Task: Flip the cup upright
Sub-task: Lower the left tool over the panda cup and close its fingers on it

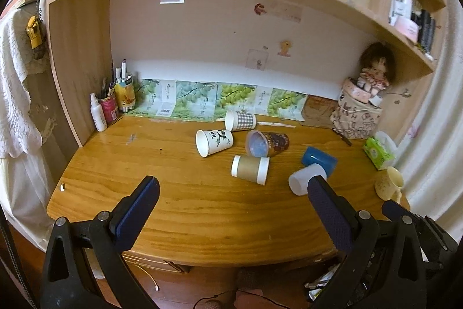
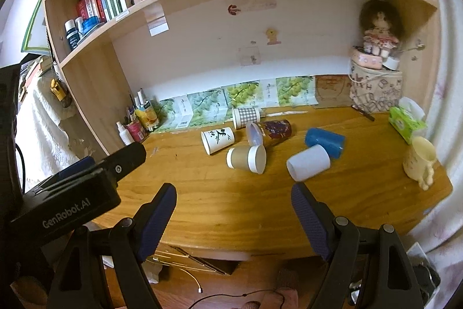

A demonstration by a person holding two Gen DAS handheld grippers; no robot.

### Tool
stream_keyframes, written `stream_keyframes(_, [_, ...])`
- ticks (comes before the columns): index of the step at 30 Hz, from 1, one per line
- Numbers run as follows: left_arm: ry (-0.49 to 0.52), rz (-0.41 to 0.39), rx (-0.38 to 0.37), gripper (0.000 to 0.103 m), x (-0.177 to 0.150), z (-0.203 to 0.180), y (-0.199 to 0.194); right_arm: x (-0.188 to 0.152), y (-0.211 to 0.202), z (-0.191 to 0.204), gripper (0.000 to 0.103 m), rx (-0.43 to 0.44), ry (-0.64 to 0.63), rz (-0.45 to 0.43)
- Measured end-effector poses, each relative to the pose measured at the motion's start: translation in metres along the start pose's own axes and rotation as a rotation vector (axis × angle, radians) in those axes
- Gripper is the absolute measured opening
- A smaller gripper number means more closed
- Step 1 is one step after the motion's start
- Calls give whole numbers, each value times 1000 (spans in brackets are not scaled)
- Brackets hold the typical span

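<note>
Hovering both hand-held grippers wide open and empty over the near edge of the tabletop (image 1: 179, 210).

You are holding the left hand-held gripper (image 1: 233, 191) and the right hand-held gripper (image 2: 234, 200) clear of six cups lying on their sides mid-tabletop: the panda cup (image 1: 213, 141), checked cup (image 1: 240, 120), purple cup (image 1: 267, 143), brown-sleeved cup (image 1: 250, 169), blue cup (image 1: 319, 160) and white cup (image 2: 308, 162). A cream mug (image 2: 419, 158) is standing upright at the right edge.
</note>
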State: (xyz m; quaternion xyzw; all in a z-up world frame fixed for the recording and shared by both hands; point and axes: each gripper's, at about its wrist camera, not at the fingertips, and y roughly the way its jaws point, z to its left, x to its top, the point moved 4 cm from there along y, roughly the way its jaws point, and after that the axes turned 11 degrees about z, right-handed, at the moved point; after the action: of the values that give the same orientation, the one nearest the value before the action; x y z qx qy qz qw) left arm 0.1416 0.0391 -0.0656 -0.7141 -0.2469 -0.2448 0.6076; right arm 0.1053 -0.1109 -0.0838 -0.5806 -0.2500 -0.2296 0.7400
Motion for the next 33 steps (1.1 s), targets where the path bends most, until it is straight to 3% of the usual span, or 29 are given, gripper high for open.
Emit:
stream_keyframes(9, [-48,58,44,102,40,-14,51,44,43,-28,82,52,-37,69])
stream_keyframes(15, [-149,125,44,102,66,-18,92,79,74,-51,82,69,-81,111])
stream_keyframes(23, [-371,205,94,102,92,-12,152,115,119,-80,82,119,-145,152])
stream_keyframes(33, [-684,359,63,102,99,11,231,148,183,-100,82,206,-189,262])
